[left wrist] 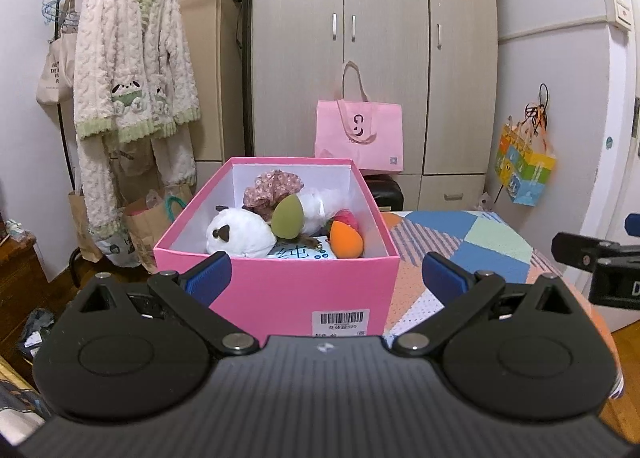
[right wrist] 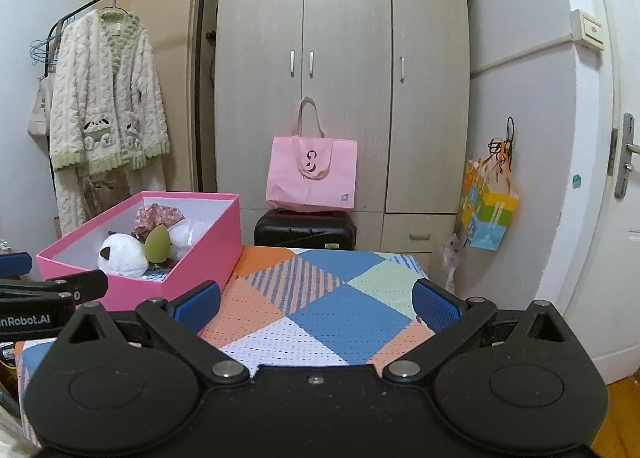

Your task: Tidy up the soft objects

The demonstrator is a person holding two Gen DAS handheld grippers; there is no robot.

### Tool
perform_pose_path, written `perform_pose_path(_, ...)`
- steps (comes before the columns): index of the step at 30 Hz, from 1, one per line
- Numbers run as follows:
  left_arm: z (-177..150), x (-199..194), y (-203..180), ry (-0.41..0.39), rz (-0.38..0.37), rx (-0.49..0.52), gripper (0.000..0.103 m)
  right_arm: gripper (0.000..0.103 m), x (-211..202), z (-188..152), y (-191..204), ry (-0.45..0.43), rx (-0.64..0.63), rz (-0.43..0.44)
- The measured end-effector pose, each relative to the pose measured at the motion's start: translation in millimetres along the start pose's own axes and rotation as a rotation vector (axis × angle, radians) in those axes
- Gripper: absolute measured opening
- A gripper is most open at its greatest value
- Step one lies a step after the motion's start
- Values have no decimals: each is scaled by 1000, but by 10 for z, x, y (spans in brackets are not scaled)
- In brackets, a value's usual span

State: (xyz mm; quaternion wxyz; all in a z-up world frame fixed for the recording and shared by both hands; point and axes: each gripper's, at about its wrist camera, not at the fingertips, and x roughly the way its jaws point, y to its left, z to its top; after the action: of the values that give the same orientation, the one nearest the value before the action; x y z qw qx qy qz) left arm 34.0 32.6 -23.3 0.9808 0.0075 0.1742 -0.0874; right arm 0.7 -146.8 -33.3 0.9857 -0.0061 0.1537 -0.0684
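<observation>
An open pink box stands on the left side of a table with a patchwork cloth. Inside lie a white plush, a green sponge egg, an orange sponge egg, a floral scrunchie and a white fluffy piece. My left gripper is open just in front of the box, holding nothing. My right gripper is open above the cloth to the right of the box, also holding nothing.
A grey wardrobe stands behind the table, with a pink tote bag on a black suitcase. A fluffy robe hangs on a rack at left. A colourful bag hangs by the door at right.
</observation>
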Motion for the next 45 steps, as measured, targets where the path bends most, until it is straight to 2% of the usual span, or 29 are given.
perform_pose_path(10,-64,-22,13,1,9,-6,103,103,-44,-65,-8,-11,31,-23)
perform_pose_path(16,-90,-57,-55,-30,20,10,103,103,-52,-86,-20,-20,47,-22)
perform_pose_path(21,-105,-69,-70,-48,21,7,103,103,-56,-105,5,-37,33,-70)
perform_pose_path(25,-129,-79,-62,-70,35,3,103,103,-39,-132,13,-37,30,-77)
perform_pose_path(45,-182,22,-57,-31,43,13,103,103,55,-181,17,-24,29,-106)
